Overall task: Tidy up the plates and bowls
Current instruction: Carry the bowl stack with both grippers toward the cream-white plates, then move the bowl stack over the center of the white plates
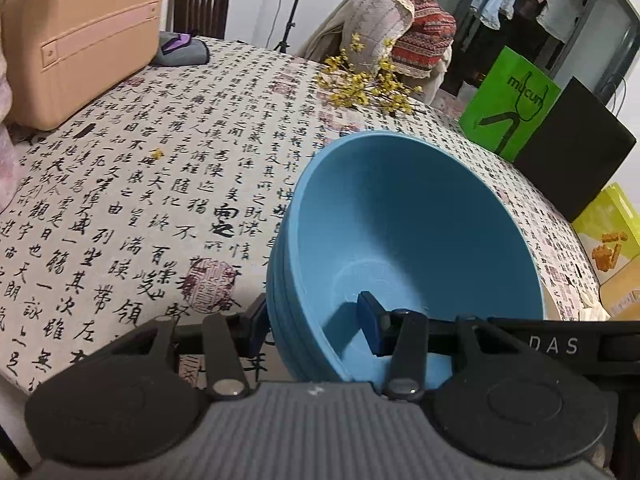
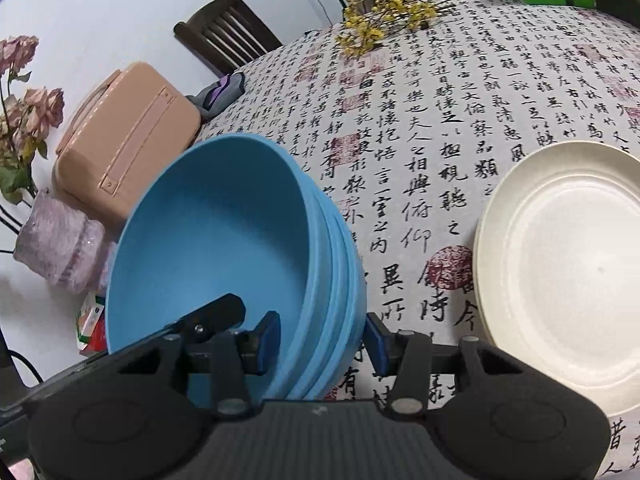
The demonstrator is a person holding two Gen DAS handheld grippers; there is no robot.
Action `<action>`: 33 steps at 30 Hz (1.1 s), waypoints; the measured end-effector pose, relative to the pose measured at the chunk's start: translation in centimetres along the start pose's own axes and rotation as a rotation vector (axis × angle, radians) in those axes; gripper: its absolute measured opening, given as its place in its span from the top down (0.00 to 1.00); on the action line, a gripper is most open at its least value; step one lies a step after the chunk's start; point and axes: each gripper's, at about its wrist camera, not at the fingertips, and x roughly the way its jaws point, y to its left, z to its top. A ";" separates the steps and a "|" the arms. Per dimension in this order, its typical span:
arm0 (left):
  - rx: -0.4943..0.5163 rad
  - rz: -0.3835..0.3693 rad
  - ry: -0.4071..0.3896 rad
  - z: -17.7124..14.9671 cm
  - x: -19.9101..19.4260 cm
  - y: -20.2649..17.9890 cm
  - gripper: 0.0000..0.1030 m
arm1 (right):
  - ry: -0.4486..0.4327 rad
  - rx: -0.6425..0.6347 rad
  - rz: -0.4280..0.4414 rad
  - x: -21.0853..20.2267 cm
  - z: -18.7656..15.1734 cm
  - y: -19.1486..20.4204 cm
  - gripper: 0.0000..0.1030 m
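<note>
Left wrist view shows the left gripper (image 1: 316, 328) clamped part-open over the near wall of the stack of blue bowls (image 1: 416, 232), one pad inside, one outside. Right wrist view shows the right gripper (image 2: 322, 342) gripping the opposite wall likewise. The stack sits tilted over the calligraphy tablecloth (image 2: 460, 120), seemingly lifted. Judged step: carrying the nested bowls together. The cream plates (image 2: 568, 272) lie at three o'clock; next, both hands must travel level and in step toward a set-down spot.
</note>
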 end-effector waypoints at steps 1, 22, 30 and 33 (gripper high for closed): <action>0.003 -0.003 0.000 0.0 0.0 -0.2 0.55 | -0.003 0.003 -0.003 -0.1 0.0 -0.1 0.56; 0.062 -0.052 0.011 0.4 1.0 -2.6 0.55 | -0.053 0.059 -0.036 -2.0 -0.5 -1.9 0.56; 0.098 -0.080 0.016 0.7 1.5 -4.3 0.55 | -0.084 0.089 -0.052 -3.3 -0.6 -3.2 0.56; 0.108 -0.087 0.018 0.8 1.7 -4.8 0.55 | -0.092 0.100 -0.057 -3.6 -0.5 -3.7 0.56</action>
